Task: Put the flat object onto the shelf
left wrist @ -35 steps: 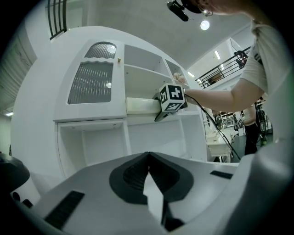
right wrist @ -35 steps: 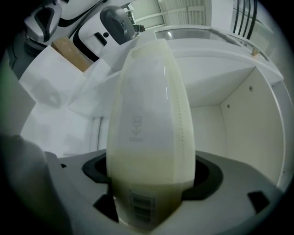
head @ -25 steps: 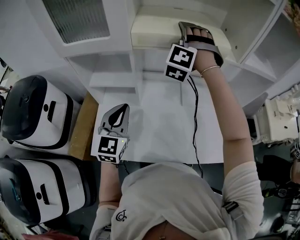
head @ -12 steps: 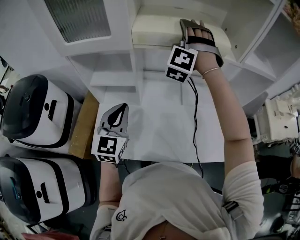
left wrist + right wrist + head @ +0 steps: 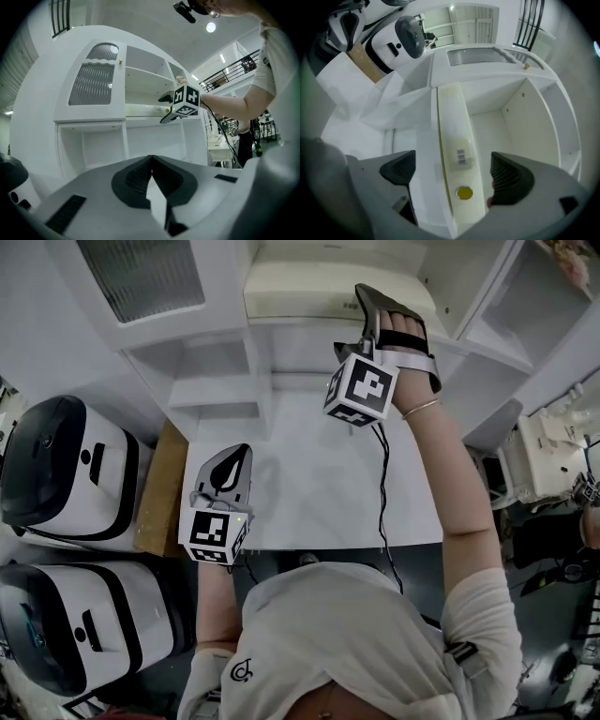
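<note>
The flat object [image 5: 309, 287] lies on the shelf [image 5: 281, 329], in an upper compartment of the shelf unit [image 5: 225, 381], right of the slatted door [image 5: 141, 273]. The unit stands at the back of the table [image 5: 309, 493]. The right gripper [image 5: 380, 315] is just in front of the flat object. The left gripper [image 5: 225, 470] is lower, over the table's left part. Left of the table are a board [image 5: 159, 488] and two appliances [image 5: 66, 470], one nearer than the other.

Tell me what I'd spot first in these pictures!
A flat cream object with a yellow dot lies on the white shelf, top middle of the head view. The right claw stands wide open with the object between its jaws, untouched; they have just closed a little. At the left sit two big white and black machines.
</note>
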`<state>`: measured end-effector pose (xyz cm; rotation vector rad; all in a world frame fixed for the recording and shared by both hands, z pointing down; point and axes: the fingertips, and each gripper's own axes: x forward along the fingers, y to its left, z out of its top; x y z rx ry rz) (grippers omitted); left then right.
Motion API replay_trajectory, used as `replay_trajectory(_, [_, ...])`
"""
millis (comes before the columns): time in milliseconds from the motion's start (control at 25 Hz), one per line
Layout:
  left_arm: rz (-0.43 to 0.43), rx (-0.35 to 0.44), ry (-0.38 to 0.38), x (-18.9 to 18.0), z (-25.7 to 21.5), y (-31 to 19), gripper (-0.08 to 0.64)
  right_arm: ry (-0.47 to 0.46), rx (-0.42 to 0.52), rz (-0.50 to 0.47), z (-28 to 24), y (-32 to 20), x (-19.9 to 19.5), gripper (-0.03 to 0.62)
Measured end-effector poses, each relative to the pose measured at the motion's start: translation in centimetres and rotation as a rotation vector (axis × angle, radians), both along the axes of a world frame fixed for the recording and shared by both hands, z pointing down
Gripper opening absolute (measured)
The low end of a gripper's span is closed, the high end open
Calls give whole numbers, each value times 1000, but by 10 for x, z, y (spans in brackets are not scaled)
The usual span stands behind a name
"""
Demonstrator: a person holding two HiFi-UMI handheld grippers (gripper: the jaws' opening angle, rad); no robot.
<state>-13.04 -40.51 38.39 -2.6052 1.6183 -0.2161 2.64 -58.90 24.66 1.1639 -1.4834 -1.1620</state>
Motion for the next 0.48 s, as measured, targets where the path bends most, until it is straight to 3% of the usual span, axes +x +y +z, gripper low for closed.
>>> replay_trajectory(80, [15,3,-2,5,-1,3,12,-41,46,21,0,14,10,381])
replay_trajectory(160, [30,3,-4,10,-2,7,12,-99,54,26,5,27,19,314])
replay_trajectory(240, [43,4,-7,14,-3,9,12,-182,47,9,11,41,25,189])
replay_trajectory(320, [56,10,-7,18,-6,11,12,-274,45,-3,16,53,33,155])
replay_trajectory(440, [69,23,-7,24,-11,12,12,-443,75,-21,17,67,49,17])
replay_trajectory(480, [73,29,-7,26,-13,12,12,-496,79,-26,19,71,55,9])
